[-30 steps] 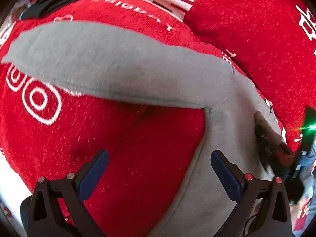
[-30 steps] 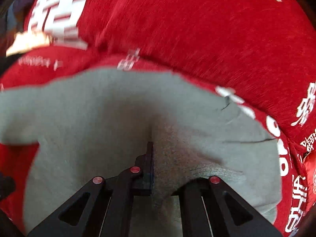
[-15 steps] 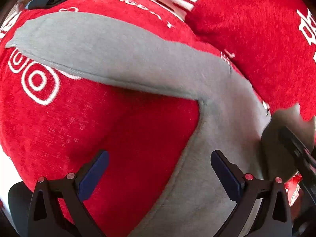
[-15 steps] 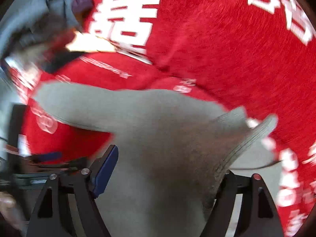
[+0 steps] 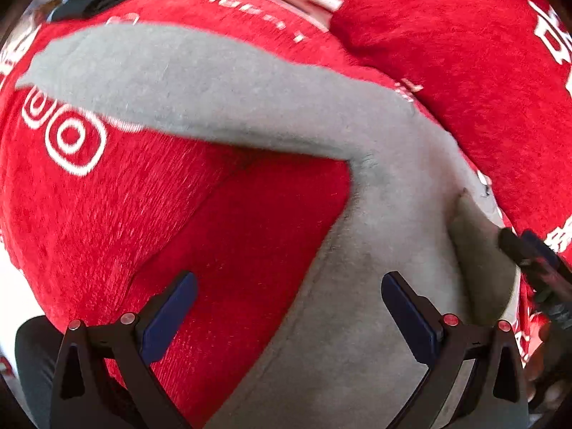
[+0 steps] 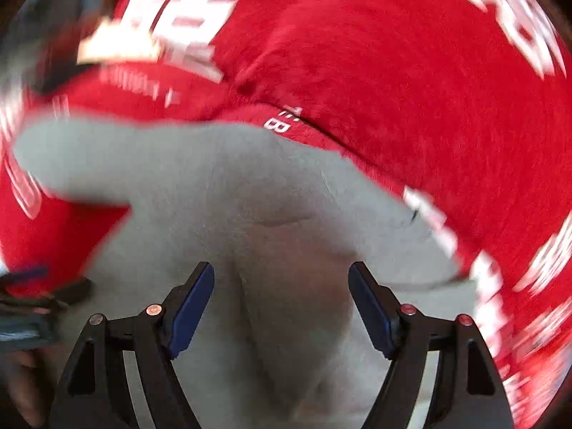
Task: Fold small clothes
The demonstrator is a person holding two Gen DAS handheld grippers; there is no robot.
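while the left view shows the left gripper (image 5: 286,307) spread wide over the grey garment (image 5: 228,82) on the red blanket (image 5: 464,71), nothing's pinched. right view: right gripper (image 6: 280,300) spread too, straddling a raised fold. looks like regrasp time, next pinch the edge.

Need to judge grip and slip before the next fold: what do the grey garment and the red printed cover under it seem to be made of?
The grey garment looks like soft matte knit, maybe fleece or jersey: fuzzy surface, stitched edge, limp folds. The red printed cover looks like plush, chenille-like pile: ribbed nap with slight sheen, white printed marks. Motion blur leaves the exact fibres uncertain.
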